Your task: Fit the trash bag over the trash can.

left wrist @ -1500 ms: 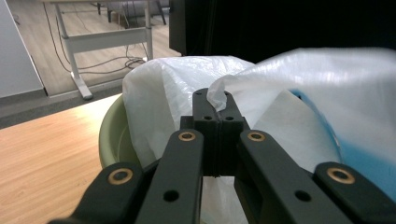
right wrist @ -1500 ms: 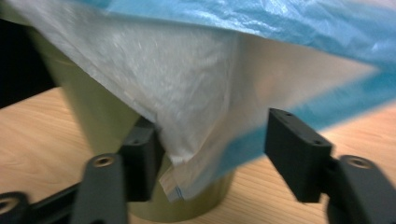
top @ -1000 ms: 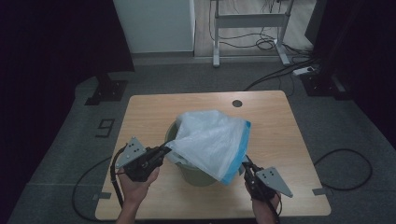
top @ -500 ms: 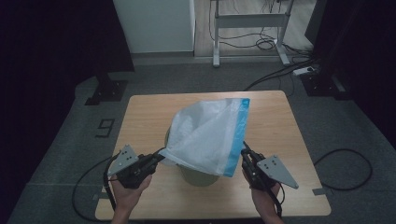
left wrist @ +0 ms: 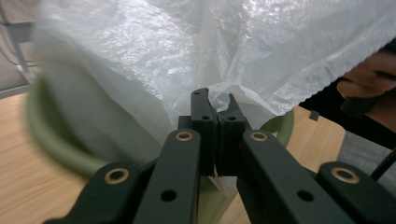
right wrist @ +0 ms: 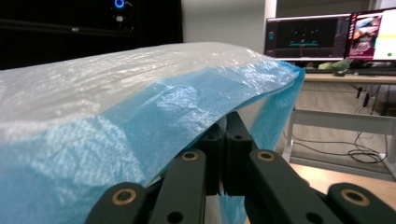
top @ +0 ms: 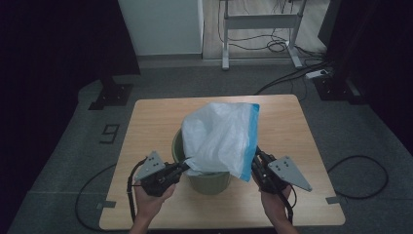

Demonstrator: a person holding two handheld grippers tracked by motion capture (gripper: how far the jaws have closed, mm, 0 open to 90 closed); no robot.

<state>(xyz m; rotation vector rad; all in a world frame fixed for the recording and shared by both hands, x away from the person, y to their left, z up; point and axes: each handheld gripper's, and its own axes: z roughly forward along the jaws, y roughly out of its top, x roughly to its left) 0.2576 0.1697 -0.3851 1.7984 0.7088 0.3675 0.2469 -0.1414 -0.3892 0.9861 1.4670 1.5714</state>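
Note:
A white plastic bag (top: 219, 136) with a blue strip along its right edge is stretched above a green bin (top: 209, 181) on the wooden table (top: 156, 117). My left gripper (top: 184, 167) is shut on the bag's lower left corner, just over the bin's rim. In the left gripper view the jaws (left wrist: 215, 100) pinch a fold of the white film (left wrist: 187, 51), with the bin's rim (left wrist: 51, 144) below. My right gripper (top: 254, 158) is shut on the blue edge at the bag's lower right. The right gripper view shows its jaws (right wrist: 226, 126) under the blue film (right wrist: 116, 107).
The bin stands near the table's front edge, between both hands. A desk frame (top: 258, 22) and loose cables (top: 292, 78) lie on the floor beyond the table. Monitors (right wrist: 327, 35) on a desk stand in the background of the right gripper view.
The bag has risen and spread out, from drooping over the bin to standing taller with its blue edge upright. My right gripper went up with it and the left sank a little.

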